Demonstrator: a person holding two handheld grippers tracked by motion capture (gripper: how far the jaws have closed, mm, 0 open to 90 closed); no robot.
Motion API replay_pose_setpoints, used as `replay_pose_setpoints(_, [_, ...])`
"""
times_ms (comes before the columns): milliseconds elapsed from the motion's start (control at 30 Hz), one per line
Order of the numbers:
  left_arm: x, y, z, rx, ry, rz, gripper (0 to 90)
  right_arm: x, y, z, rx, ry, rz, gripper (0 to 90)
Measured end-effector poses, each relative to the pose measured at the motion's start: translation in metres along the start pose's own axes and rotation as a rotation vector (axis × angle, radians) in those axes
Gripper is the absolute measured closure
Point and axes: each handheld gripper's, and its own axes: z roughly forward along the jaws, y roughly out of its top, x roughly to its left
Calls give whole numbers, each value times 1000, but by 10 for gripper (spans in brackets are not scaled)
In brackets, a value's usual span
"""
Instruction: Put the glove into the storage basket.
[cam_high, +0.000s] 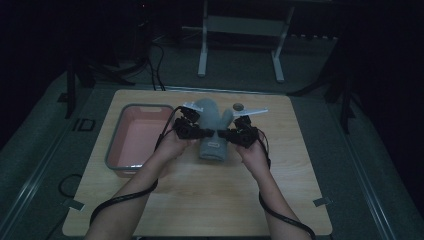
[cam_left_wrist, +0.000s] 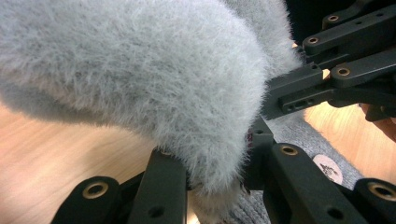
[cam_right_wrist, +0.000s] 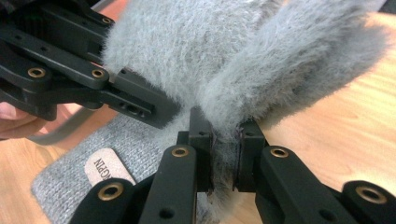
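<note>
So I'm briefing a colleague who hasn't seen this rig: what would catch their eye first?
The fluffy grey mitten at the middle of the wooden table, pinched from both sides by the left gripper and right gripper. Then the pink-floored grey tray to its left.

I am working in what looks like a lab or recording studio, not a home. The wooden table (cam_high: 200, 200) stands alone in a dark room on a grey carpet floor (cam_high: 45, 130). Behind the table I see the white metal legs of a stand (cam_high: 240, 45), and to the left behind it black cables (cam_high: 152, 65) run over the floor.
</note>
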Motion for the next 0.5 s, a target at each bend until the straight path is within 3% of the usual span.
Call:
replay_pose_setpoints(267, [7, 11, -32, 7, 27, 22, 761, 21, 24, 0, -21, 6, -21, 812])
replay_pose_setpoints(500, [19, 7, -54, -5, 49, 17, 761, 36, 40, 11, -26, 23, -27, 812])
